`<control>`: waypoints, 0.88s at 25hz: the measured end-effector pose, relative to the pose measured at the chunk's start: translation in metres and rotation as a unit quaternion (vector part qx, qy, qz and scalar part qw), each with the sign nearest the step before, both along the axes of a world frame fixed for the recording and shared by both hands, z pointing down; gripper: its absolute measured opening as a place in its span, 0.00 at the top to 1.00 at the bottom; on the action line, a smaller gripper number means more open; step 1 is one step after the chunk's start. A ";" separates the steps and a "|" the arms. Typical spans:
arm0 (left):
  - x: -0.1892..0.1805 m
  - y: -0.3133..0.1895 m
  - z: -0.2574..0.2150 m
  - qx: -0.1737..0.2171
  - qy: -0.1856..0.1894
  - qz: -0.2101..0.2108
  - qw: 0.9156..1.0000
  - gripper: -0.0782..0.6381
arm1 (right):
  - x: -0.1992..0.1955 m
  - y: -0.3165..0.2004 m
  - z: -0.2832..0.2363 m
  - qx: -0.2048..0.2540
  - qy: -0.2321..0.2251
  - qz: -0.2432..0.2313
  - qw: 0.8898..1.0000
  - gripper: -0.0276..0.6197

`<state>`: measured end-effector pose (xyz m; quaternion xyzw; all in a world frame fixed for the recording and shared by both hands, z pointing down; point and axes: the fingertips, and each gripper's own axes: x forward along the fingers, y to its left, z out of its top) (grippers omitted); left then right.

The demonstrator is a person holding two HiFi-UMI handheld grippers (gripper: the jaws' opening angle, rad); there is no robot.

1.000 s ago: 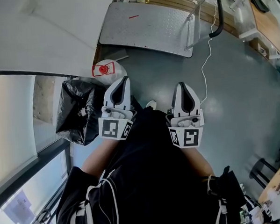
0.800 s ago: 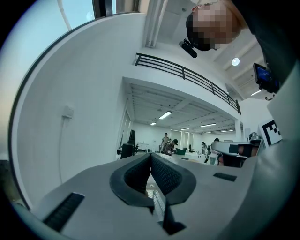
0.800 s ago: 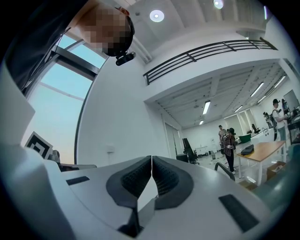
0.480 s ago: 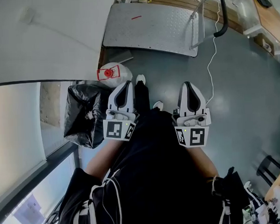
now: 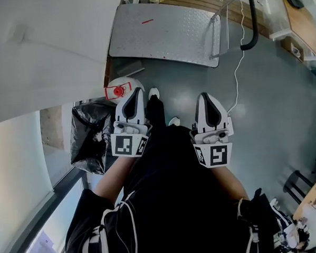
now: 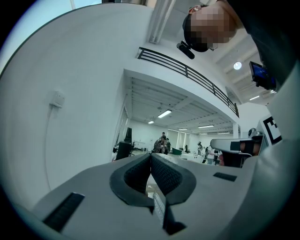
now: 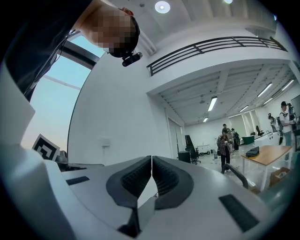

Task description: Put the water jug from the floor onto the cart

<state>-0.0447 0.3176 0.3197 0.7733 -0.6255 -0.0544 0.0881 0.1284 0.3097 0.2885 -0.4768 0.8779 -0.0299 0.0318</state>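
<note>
The white water jug (image 5: 125, 88) with a red cap stands on the grey floor by the wall, just left of the cart's near corner. The cart (image 5: 163, 33) is a flat metal platform with a black handle (image 5: 250, 18) at its right end. In the head view my left gripper (image 5: 137, 92) is held level, its tip just right of the jug's top and above it. My right gripper (image 5: 205, 98) is level beside it, over bare floor. Both are shut with nothing between the jaws, as the left gripper view (image 6: 151, 157) and right gripper view (image 7: 152, 159) show.
A black bin bag (image 5: 89, 133) slumps against the wall left of me, just behind the jug. A white cable (image 5: 234, 74) runs from the cart handle across the floor. My shoes (image 5: 153, 93) are between the grippers. Wooden tables (image 5: 300, 26) stand at the right.
I have stepped toward the cart, one foot now forward between the grippers. Both grippers travelled with me and stayed shut. The jug now lies closer to the left gripper's tip.
</note>
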 end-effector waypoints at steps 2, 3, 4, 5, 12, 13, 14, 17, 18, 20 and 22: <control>-0.011 -0.016 -0.002 0.005 0.004 -0.001 1.000 0.87 | -0.013 -0.016 0.001 -0.003 0.006 -0.003 1.000 0.93; -0.017 -0.023 -0.003 0.008 0.005 -0.002 1.000 0.87 | -0.019 -0.024 0.002 -0.004 0.009 -0.004 1.000 0.93; -0.023 -0.030 -0.003 0.010 0.007 -0.002 1.000 0.87 | -0.026 -0.031 0.002 -0.005 0.012 -0.004 1.000 0.93; -0.029 -0.038 -0.002 0.010 0.008 -0.001 1.000 0.87 | -0.033 -0.039 0.002 -0.006 0.016 -0.004 1.000 0.93; -0.075 -0.078 0.021 -0.011 0.020 0.016 1.000 0.87 | -0.084 -0.086 0.007 -0.008 0.033 0.003 0.999 0.93; -0.079 -0.081 0.024 -0.013 0.020 0.021 0.999 0.87 | -0.090 -0.090 0.007 -0.008 0.034 0.005 0.999 0.93; -0.082 -0.084 0.026 -0.015 0.021 0.024 0.999 0.87 | -0.095 -0.092 0.008 -0.008 0.034 0.006 0.999 0.93; -0.092 -0.092 0.032 -0.017 0.020 0.027 0.999 0.87 | -0.109 -0.101 0.012 -0.014 0.033 0.003 0.999 0.93; -0.096 -0.094 0.035 -0.019 0.019 0.024 0.999 0.87 | -0.112 -0.104 0.013 -0.015 0.032 0.001 0.999 0.93; -0.102 -0.094 0.039 -0.024 0.015 0.018 0.999 0.87 | -0.118 -0.110 0.011 -0.012 0.032 -0.006 0.999 0.93; -0.107 -0.093 0.043 -0.030 0.013 0.010 0.999 0.87 | -0.123 -0.114 0.009 -0.012 0.029 -0.014 0.999 0.93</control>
